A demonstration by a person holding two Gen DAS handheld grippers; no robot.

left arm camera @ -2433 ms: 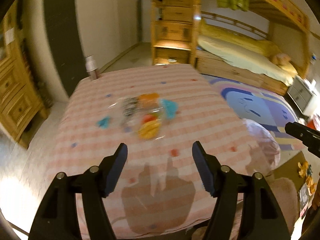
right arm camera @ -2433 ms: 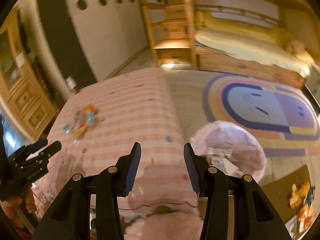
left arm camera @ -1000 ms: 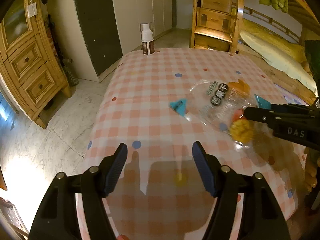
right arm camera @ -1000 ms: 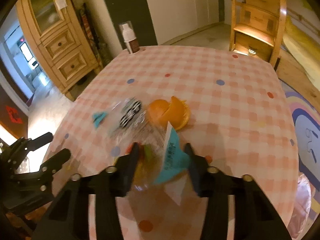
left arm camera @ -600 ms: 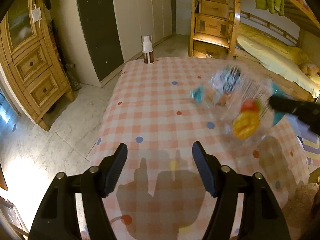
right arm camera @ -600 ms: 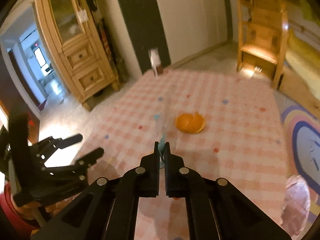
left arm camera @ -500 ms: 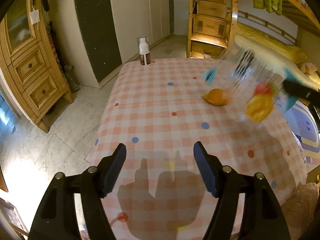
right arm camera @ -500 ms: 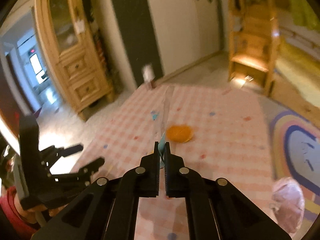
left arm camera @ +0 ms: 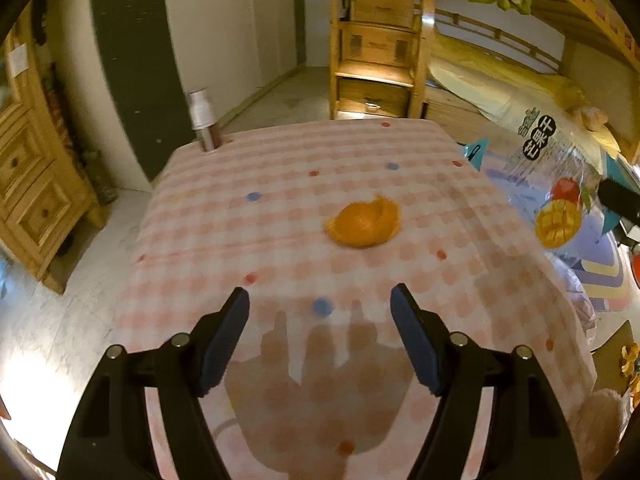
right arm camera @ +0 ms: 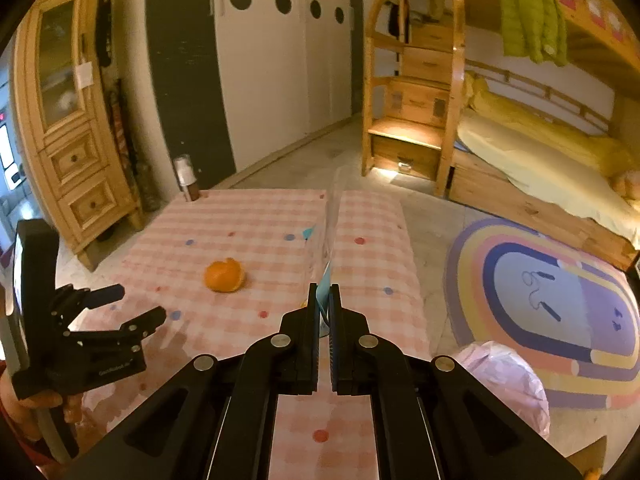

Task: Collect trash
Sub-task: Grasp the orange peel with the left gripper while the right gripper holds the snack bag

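Right wrist view: the right gripper (right arm camera: 324, 304) has its jaws pressed onto the lower corner of a clear mango snack bag (right arm camera: 327, 240), which stands edge-on, long axis rising straight ahead of the fingers. Beyond and left of it an orange peel (right arm camera: 225, 275) lies on the checked table (right arm camera: 372, 264), well apart from every edge. The left gripper (left arm camera: 320, 336) hovers spread wide over the near edge, the peel ahead between its fingers, and a bottle (left arm camera: 203, 120) on the far left corner.
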